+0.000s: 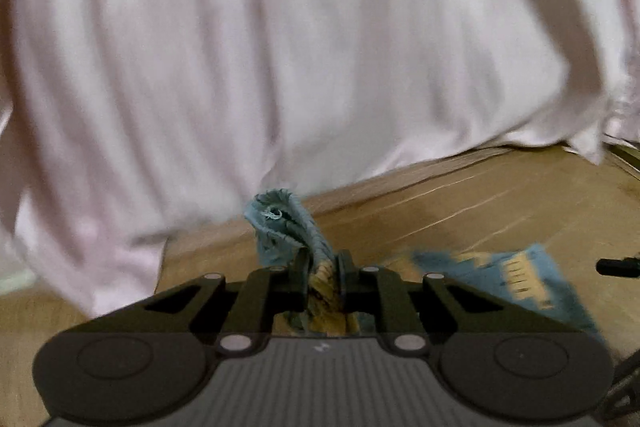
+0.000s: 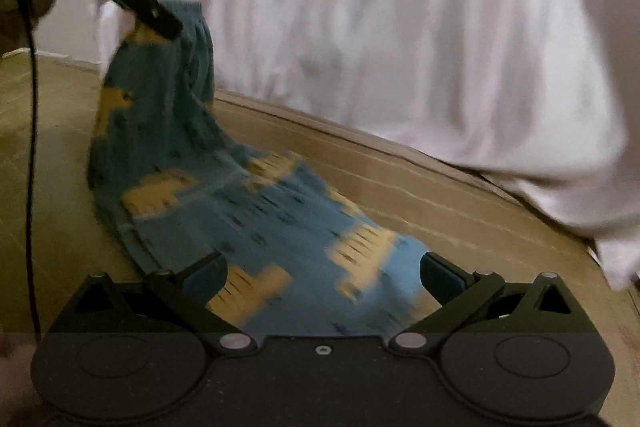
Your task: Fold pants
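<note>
The pants (image 2: 256,211) are blue with yellow patches and lie on a wooden floor (image 2: 440,187). My left gripper (image 1: 323,267) is shut on a bunched, frayed end of the pants (image 1: 280,223), lifting it off the floor. In the right wrist view that same left gripper (image 2: 160,17) shows at the upper left, holding the raised end while the rest drapes down towards me. My right gripper (image 2: 323,273) is open just above the near part of the pants, with cloth under its spread fingers.
A pale pink sheet (image 1: 280,47) hangs like a wall behind the floor in both views. A thin black cable (image 2: 30,147) hangs down at the left of the right wrist view. Bare wooden floor (image 1: 480,203) lies to the right.
</note>
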The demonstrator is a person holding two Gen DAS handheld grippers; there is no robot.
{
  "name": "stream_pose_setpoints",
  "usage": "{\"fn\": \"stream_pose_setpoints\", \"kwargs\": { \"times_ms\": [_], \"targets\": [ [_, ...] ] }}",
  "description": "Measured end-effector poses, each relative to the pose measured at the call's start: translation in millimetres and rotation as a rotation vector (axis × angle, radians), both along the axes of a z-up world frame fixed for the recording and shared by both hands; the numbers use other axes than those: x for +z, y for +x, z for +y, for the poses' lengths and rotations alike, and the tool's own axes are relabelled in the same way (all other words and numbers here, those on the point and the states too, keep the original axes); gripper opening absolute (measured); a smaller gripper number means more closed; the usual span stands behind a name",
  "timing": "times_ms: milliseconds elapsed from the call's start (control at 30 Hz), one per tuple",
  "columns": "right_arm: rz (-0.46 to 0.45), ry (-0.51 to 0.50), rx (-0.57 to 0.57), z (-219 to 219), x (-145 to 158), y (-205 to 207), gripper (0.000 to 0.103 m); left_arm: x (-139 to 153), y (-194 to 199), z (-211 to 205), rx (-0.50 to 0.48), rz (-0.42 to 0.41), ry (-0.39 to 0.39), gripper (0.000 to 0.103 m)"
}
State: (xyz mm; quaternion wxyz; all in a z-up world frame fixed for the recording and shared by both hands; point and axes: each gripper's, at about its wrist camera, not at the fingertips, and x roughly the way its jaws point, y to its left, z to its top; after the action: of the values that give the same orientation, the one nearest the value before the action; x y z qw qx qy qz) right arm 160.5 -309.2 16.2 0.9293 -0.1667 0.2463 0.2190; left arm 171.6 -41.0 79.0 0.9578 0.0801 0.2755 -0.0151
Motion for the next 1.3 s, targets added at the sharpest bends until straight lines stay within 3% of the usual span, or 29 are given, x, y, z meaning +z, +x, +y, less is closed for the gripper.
{"fn": "stream_pose_setpoints", "kwargs": {
  "times_ms": [133,300,433,633,733,767,867,933,1100,1167,1267,1300],
  "targets": [
    [0.021,0.062,-0.106,-32.9,-2.6,2.7,0.102,7.7,-4.3,-58.6,-0.157,-0.024,0.078,0.015],
    [0.003,0.056,-0.186,-65.3,2.4,14.3,0.102,-18.5,0.5,-130.2,-0.297,0.040,0.154,0.015],
    [0.019,0.052,-0.281,-101.1,-1.0,27.7,0.102,-49.2,3.8,-172.8,-0.356,0.105,0.183,0.014],
    [0.039,0.090,-0.400,-148.2,-5.7,40.9,0.102,-73.2,0.3,-214.9,-0.444,0.090,0.188,0.007],
    [0.052,0.129,-0.422,-159.3,-6.4,43.9,0.102,-81.9,5.3,-220.8,-0.437,0.114,0.182,0.007],
    [0.052,0.143,-0.419,-161.6,-6.0,43.2,0.102,-81.1,4.8,-218.0,-0.431,0.115,0.166,0.007],
    [0.066,0.190,-0.385,-156.9,-4.6,46.1,0.102,-78.8,0.2,-203.1,-0.395,0.112,0.165,0.021],
    [0.089,0.234,-0.338,-151.0,-4.5,46.0,0.102,-80.7,-3.7,-190.9,-0.385,0.124,0.177,0.034],
    [0.141,0.307,-0.202,-124.3,-6.7,46.2,0.102,-86.5,-19.0,-157.6,-0.381,0.178,0.171,0.050],
    [0.156,0.324,-0.141,-112.2,-5.4,46.4,0.100,-92.8,-22.4,-149.5,-0.403,0.188,0.190,0.051],
    [0.183,0.321,-0.054,-87.7,1.6,51.6,0.088,-100.9,-19.9,-144.5,-0.433,0.204,0.217,0.050],
    [0.191,0.326,-0.024,-79.3,4.7,55.4,0.086,-104.8,-17.2,-143.7,-0.444,0.227,0.223,0.042]
  ]
}}
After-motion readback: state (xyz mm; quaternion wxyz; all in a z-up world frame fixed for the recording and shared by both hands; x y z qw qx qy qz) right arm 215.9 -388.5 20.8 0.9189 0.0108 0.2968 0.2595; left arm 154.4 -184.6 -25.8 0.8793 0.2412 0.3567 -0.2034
